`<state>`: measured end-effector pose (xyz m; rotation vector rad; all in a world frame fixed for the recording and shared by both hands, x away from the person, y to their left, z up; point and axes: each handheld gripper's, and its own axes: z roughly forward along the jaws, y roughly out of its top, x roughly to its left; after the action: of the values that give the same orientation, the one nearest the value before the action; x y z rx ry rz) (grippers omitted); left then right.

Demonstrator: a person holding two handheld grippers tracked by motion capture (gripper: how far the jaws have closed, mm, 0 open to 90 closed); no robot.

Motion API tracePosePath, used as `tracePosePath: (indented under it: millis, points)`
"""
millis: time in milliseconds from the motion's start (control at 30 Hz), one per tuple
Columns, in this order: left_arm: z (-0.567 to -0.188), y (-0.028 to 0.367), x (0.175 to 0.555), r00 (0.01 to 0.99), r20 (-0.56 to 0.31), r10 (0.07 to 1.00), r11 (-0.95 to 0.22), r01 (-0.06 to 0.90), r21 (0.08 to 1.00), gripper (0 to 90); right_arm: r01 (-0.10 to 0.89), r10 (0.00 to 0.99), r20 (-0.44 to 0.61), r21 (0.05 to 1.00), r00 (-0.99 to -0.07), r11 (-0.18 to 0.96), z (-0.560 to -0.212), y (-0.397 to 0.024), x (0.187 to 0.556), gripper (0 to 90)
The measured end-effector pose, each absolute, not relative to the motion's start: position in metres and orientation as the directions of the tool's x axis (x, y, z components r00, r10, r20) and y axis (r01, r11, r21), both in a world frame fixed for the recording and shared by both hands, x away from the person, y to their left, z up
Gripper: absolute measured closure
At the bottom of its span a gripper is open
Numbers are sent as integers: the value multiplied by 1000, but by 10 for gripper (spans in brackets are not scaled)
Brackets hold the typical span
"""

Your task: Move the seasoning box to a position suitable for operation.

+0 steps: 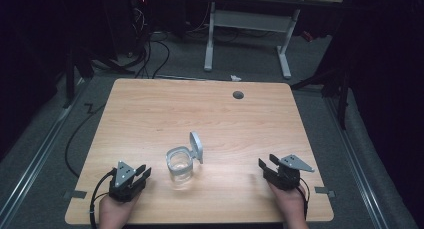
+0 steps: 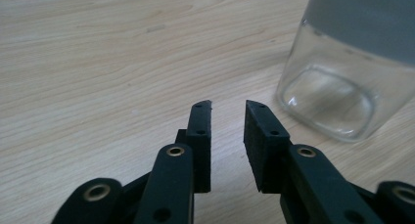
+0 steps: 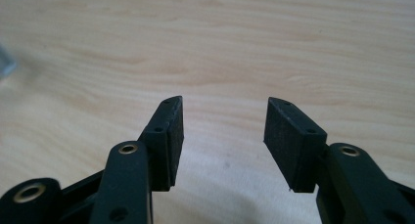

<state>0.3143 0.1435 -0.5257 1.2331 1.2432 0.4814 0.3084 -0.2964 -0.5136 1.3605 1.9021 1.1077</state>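
The left tool (image 1: 141,173) rests on the worktop (image 1: 150,109) near its front edge, jaws apart and empty; just right of it stands the glass jar (image 1: 179,166), lid (image 1: 196,146) flipped up; the right tool (image 1: 266,164) sits well apart, jaws wide, holding nothing.

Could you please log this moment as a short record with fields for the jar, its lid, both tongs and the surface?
jar: clear glass jar, upright, empty, near the table's front edge between the two tongs
lid: grey hinged lid, flipped open, standing at the jar's far right rim
left tongs: left tongs, open, nothing between them, beside the jar, apart from it
right tongs: right tongs, open, empty
surface: wooden table
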Motion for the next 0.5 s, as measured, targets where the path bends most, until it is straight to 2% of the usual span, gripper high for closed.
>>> tracePosePath:
  millis: [267, 500]
  points:
    - [-526, 133, 317, 376, -435, 818, 320, 332, 887, 813, 510, 941, 49, 849, -334, 137, -519, -301, 301, 509]
    - [-522, 128, 316, 392, -478, 786, 351, 353, 867, 894, 497, 941, 36, 855, -336, 145, -519, -300, 298, 509]
